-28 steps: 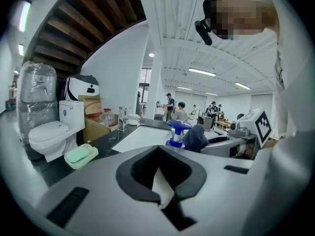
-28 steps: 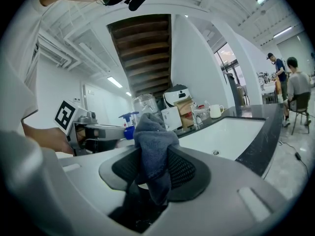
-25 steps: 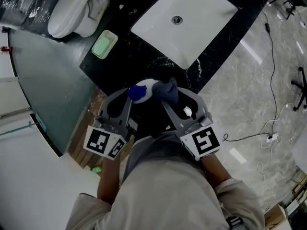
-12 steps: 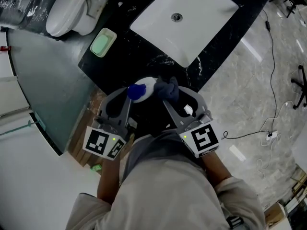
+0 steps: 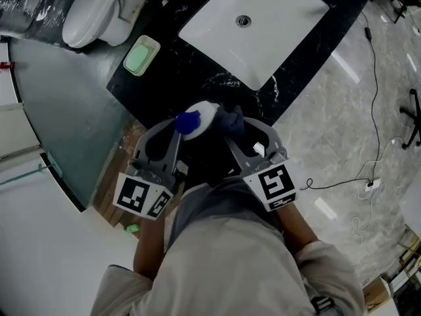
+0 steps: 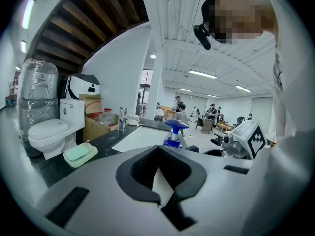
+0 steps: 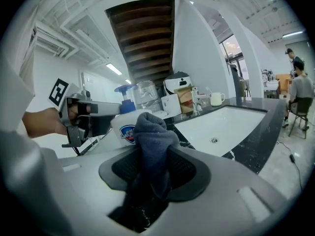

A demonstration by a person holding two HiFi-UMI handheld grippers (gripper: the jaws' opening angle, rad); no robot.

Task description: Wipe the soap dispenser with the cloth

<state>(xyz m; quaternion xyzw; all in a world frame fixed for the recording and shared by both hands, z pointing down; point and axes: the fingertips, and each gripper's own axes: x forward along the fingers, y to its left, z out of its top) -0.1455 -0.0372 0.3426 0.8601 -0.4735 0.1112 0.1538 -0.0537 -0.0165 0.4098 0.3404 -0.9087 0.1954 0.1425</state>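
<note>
The soap dispenser (image 5: 205,112), a white bottle with a blue pump (image 5: 187,124), is held off the counter's near corner, and my left gripper (image 5: 179,137) is shut on it. In the left gripper view the pump (image 6: 176,128) rises just past the closed jaws of the left gripper (image 6: 158,156). A dark grey-blue cloth (image 5: 230,120) is clamped in my right gripper (image 5: 231,134) and presses on the bottle's right side. In the right gripper view the cloth (image 7: 151,134) bulges out of the right gripper (image 7: 152,166) against the labelled bottle (image 7: 125,128).
Beyond the grippers lie a black marble counter (image 5: 171,68) and a white sink basin (image 5: 263,25). A green soap bar in a dish (image 5: 141,58) sits at the counter's left end, near a toilet (image 5: 99,12). Cables (image 5: 375,170) trail over the floor at right.
My right gripper with the cloth has slid a little down along the bottle. The left gripper and the dispenser have stayed where they were.
</note>
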